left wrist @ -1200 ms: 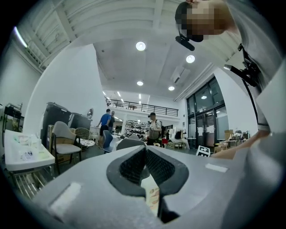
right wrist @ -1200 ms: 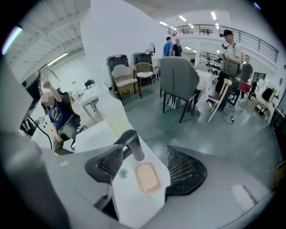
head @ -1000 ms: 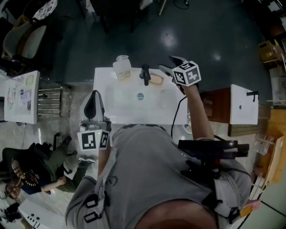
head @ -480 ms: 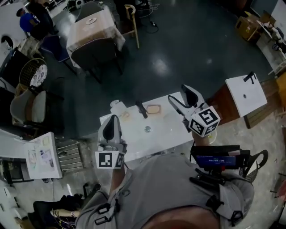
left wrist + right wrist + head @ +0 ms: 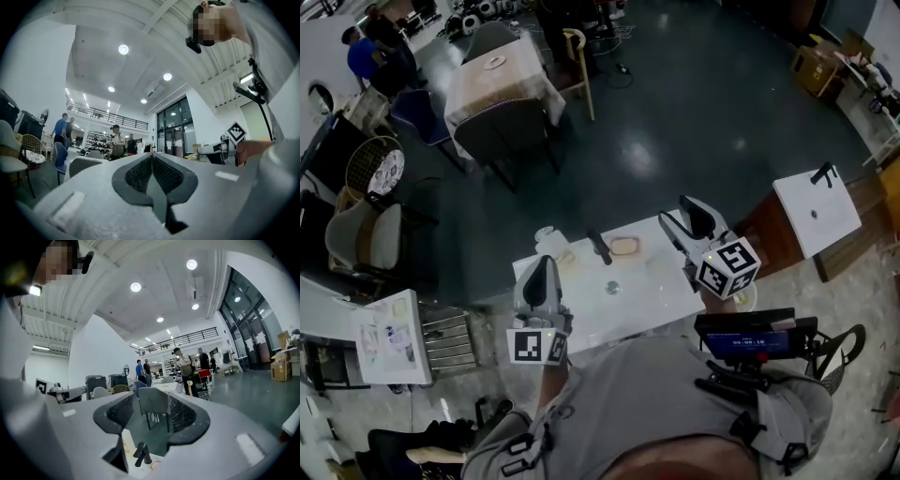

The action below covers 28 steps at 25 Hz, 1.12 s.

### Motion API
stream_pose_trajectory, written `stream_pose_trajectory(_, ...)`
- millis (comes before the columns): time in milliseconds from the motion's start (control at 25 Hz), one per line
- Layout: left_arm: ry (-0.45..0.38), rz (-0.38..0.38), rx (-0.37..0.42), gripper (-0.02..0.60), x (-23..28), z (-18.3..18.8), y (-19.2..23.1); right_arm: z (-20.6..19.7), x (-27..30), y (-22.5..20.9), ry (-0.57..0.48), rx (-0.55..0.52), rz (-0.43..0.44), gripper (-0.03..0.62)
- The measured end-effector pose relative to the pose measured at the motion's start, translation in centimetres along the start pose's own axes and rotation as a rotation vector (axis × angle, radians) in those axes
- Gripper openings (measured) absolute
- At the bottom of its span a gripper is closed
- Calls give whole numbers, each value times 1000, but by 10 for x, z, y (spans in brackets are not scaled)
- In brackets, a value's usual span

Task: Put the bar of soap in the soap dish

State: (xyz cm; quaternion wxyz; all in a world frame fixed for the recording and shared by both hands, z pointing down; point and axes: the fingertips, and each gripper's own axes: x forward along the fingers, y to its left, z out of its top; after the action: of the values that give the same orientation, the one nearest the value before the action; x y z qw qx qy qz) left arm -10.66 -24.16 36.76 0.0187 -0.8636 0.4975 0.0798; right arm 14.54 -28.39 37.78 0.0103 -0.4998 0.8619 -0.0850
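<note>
On the white sink counter (image 5: 652, 281), just right of the black faucet (image 5: 598, 246), lies a tan oval soap dish (image 5: 624, 247). A pale bar seems to rest in it, but it is too small to tell apart. My right gripper (image 5: 682, 214) hovers above the counter's right end. It is open with nothing between its fingers, and its jaws have just been closing somewhat. In the right gripper view the right gripper (image 5: 151, 411) points level, over the faucet (image 5: 142, 453). My left gripper (image 5: 540, 267) floats over the counter's left edge, and in its own view the left gripper (image 5: 152, 159) is shut on nothing.
A clear jar (image 5: 547, 236) stands at the counter's back left, with the drain (image 5: 611, 287) in the basin. A second white sink unit (image 5: 816, 208) stands to the right. Beyond the counter are a dark floor, a table with chairs (image 5: 502, 80) and several people (image 5: 185, 364).
A second ago the right gripper was low beside the soap dish. Both grippers have since lifted away from the counter, and the head view now takes in more of the room.
</note>
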Motion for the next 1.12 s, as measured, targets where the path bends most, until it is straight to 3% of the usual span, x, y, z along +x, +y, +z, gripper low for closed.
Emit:
stream_pose_trajectory(280,-27,41,4,-6,-5,5,9,16,6,4,-50,-21,12,206)
stream_pose_trajectory(320,-32,44,2,-6,-5,7,9,19,7,10,-56,-32,36,181)
stream_pose_trajectory(400,-42,50,-5,-6,-5,9,8,23,8,25,-73,-43,108,14)
stream_pose_trajectory(440,-43,53,-7,-6,-5,8,7,23,9,32,-75,-45,137,5)
stream_pose_trajectory(920,-45,77,-29,-6,-10,1,3,1,16,29,26,-141,98,3)
stream_pose_trajectory(1120,-27,64,-39,-6,-9,-8,-2,-7,15,29,29,-125,89,3)
